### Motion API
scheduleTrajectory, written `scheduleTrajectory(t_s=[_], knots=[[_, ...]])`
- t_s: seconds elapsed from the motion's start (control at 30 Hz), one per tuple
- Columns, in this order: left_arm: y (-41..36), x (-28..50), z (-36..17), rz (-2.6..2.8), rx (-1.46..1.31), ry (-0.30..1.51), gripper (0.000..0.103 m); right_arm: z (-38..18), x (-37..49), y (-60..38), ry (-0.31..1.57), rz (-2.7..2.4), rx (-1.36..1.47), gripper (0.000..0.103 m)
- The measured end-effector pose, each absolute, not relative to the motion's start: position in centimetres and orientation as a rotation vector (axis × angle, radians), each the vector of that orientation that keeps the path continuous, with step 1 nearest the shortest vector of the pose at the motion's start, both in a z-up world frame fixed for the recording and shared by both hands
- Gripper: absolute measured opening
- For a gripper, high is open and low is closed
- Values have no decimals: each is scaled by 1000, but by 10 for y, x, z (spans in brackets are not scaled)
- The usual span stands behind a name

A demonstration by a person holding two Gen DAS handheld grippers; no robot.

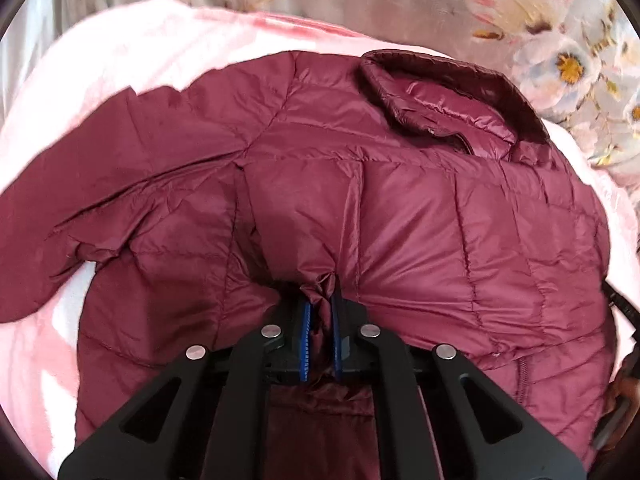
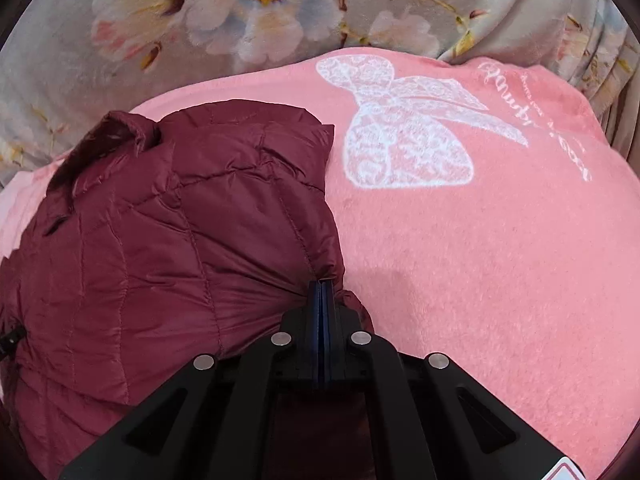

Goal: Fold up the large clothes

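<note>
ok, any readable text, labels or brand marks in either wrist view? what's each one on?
White cursive script on the pink blanket, right of the white lace bow print: upside down and distorted, not readable.
Smaller line beside that script: too small to read.
Red-bordered sticker on the right hand-held gripper body: cut off by the frame, unreadable.
Maroon jacket, floral fabric: no text visible.
</note>
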State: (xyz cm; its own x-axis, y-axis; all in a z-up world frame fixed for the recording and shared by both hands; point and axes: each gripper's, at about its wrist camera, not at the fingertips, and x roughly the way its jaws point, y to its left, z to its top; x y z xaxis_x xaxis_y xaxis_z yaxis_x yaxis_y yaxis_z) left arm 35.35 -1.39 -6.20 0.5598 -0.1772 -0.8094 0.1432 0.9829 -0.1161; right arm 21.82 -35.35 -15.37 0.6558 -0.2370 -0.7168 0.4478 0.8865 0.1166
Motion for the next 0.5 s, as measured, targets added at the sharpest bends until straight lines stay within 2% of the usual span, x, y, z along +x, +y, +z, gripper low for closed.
scheduleTrajectory(t_s=[0.07,0.13,0.2,0.27,0.37,0.4,0.5], knots=[[-18,352,-61,-175,4,945,9,-153,222,-349,777,-410,255,2],[-17,351,-57,-159,29,947,16,-148,221,-349,781,-425,249,3],[-8,344,-41,-94,55,914,45,-135,211,-349,749,-443,287,8],[-3,330,-18,-73,45,830,61,-120,199,-345,702,-416,324,9],[-15,316,7,-139,30,797,65,-99,200,-322,679,-323,331,11],[-22,313,7,-165,31,807,68,-95,208,-304,694,-270,316,13],[-56,312,-11,-237,57,856,69,-98,226,-265,740,-150,294,15]])
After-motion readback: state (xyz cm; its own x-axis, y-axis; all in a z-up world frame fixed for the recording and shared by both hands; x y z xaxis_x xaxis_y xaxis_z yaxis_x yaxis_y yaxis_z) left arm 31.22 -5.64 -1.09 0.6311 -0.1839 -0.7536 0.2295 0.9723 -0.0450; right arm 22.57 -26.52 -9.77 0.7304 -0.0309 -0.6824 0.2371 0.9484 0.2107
